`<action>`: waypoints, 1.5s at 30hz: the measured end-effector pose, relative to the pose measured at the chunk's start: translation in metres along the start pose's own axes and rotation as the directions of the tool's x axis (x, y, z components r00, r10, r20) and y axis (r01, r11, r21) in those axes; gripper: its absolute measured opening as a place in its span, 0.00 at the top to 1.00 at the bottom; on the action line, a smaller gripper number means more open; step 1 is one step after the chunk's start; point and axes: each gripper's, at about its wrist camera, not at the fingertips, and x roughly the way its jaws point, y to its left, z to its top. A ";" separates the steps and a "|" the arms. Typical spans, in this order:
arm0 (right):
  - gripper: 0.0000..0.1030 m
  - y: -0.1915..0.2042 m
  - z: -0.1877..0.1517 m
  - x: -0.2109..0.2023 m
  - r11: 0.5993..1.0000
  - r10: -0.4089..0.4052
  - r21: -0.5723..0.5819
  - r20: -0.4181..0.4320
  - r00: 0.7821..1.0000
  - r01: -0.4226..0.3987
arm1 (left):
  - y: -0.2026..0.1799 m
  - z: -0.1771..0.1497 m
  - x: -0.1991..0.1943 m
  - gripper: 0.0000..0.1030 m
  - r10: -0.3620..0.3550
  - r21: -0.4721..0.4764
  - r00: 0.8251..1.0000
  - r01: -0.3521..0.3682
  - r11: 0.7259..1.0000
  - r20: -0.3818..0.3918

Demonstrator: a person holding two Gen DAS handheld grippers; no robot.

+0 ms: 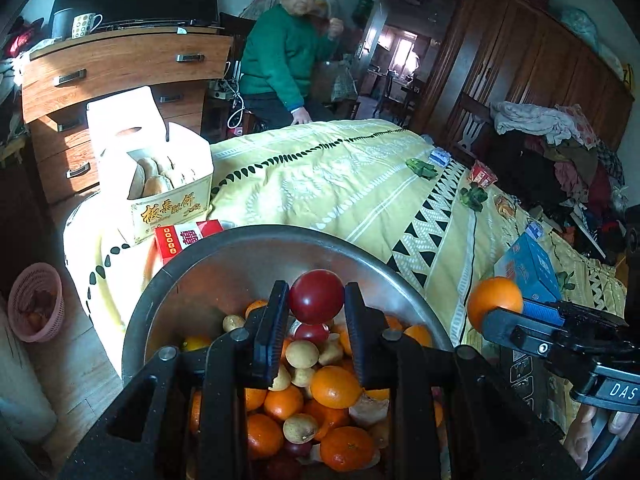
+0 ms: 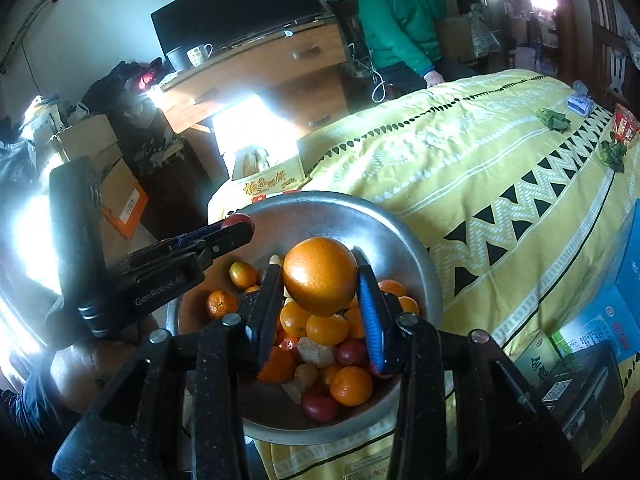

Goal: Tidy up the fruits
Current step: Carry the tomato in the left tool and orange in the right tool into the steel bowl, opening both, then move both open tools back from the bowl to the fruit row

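A steel bowl [image 1: 240,256] [image 2: 400,240] on the yellow bedspread holds several oranges, small red fruits and pale brown fruits. My left gripper [image 1: 316,300] is shut on a dark red round fruit [image 1: 316,296], held above the bowl. In the right wrist view my right gripper [image 2: 320,276] is shut on a large orange [image 2: 320,276], also above the bowl. The right gripper with its orange [image 1: 494,302] shows at the right edge of the left wrist view. The left gripper [image 2: 236,224] enters the right wrist view from the left, a bit of red between its tips.
A yellow patterned bed [image 1: 340,176] stretches behind the bowl, with a pastry box [image 1: 168,196], a red packet [image 1: 184,238] and a blue box [image 1: 528,264] on it. A person in a green sweater [image 1: 276,56] sits beyond. A dresser [image 1: 100,80] and a pink basket [image 1: 36,300] stand left.
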 end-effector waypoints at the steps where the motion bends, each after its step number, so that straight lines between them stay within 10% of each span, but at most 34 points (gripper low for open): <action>1: 0.63 0.000 0.000 0.004 1.000 -0.002 0.002 -0.008 1.000 0.002 | -0.001 -0.001 0.003 0.73 0.000 0.003 1.000 0.000 1.000 -0.006; 15: 0.62 0.008 0.000 0.031 1.000 -0.027 -0.007 -0.072 0.997 0.026 | 0.001 -0.002 0.015 0.72 0.075 0.027 0.997 -0.074 0.997 -0.035; 23: 0.58 0.010 0.001 0.009 0.998 -0.056 -0.001 -0.020 0.998 0.056 | -0.005 0.000 0.006 0.27 0.186 0.061 0.983 -0.186 0.981 -0.001; 28: 0.52 0.023 -0.003 -0.044 0.997 -0.071 -0.026 0.096 0.993 0.074 | -0.033 0.005 -0.018 0.19 0.242 0.120 0.966 -0.251 0.960 0.091; 37: 0.45 0.036 -0.031 -0.154 0.989 -0.133 -0.024 0.326 0.936 0.148 | -0.102 0.017 -0.070 0.05 0.172 0.169 0.962 -0.210 0.963 0.212; 45: 0.19 0.029 -0.065 -0.225 0.970 -0.224 0.020 0.454 0.863 0.241 | -0.168 0.013 -0.098 0.01 0.089 0.234 0.956 -0.157 0.959 0.278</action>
